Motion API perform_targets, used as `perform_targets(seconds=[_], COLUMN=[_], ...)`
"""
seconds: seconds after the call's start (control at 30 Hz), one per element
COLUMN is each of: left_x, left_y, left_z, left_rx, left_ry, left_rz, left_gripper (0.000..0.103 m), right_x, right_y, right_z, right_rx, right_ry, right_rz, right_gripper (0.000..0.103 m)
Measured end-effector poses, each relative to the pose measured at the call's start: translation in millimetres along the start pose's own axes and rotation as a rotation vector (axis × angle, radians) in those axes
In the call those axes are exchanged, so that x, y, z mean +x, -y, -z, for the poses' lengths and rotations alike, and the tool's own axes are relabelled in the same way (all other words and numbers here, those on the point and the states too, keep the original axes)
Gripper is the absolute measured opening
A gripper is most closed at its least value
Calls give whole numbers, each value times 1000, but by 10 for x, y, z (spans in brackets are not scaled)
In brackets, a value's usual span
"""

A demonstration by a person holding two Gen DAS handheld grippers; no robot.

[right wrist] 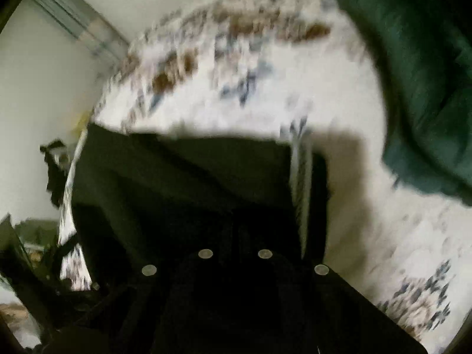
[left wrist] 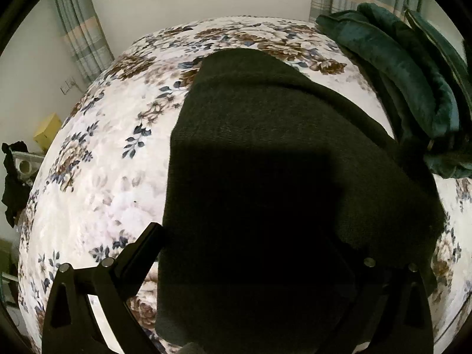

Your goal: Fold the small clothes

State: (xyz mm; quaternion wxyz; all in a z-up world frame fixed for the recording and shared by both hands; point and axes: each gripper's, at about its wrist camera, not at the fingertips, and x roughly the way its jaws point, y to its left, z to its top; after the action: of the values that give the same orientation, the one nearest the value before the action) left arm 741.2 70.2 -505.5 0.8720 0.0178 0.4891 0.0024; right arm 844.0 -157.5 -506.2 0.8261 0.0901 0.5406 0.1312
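Dark green knit garment (left wrist: 265,147) lies w/ long axis running away across floral bed (left wrist: 97,153); left gripper (left wrist: 250,253) wide, right gripper (right wrist: 236,230) too blurry, can't tell.

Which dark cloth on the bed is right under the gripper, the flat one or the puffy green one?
The flat dark knit cloth. It lies spread between the left gripper's fingers. The puffy green velvet bundle sits off at the bed's far right edge.
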Motion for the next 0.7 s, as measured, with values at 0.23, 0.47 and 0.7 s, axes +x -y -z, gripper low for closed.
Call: perform_targets(seconds=[0.23, 0.47, 0.7], left_x=[-30, -27, -41], left_y=[-117, -136, -158], left_z=[-7, 1, 14], left_rx=[-32, -40, -41], left_ry=[6, 1, 4], left_rz=[3, 14, 16], left_gripper=[103, 103, 103], right_x=[-163, -118, 195], right_y=[71, 580, 1403], right_z=[-356, -276, 317], right_rx=[11, 211, 557], right_ry=[44, -4, -115], right_rz=[14, -107, -293], right_gripper=[2, 26, 67])
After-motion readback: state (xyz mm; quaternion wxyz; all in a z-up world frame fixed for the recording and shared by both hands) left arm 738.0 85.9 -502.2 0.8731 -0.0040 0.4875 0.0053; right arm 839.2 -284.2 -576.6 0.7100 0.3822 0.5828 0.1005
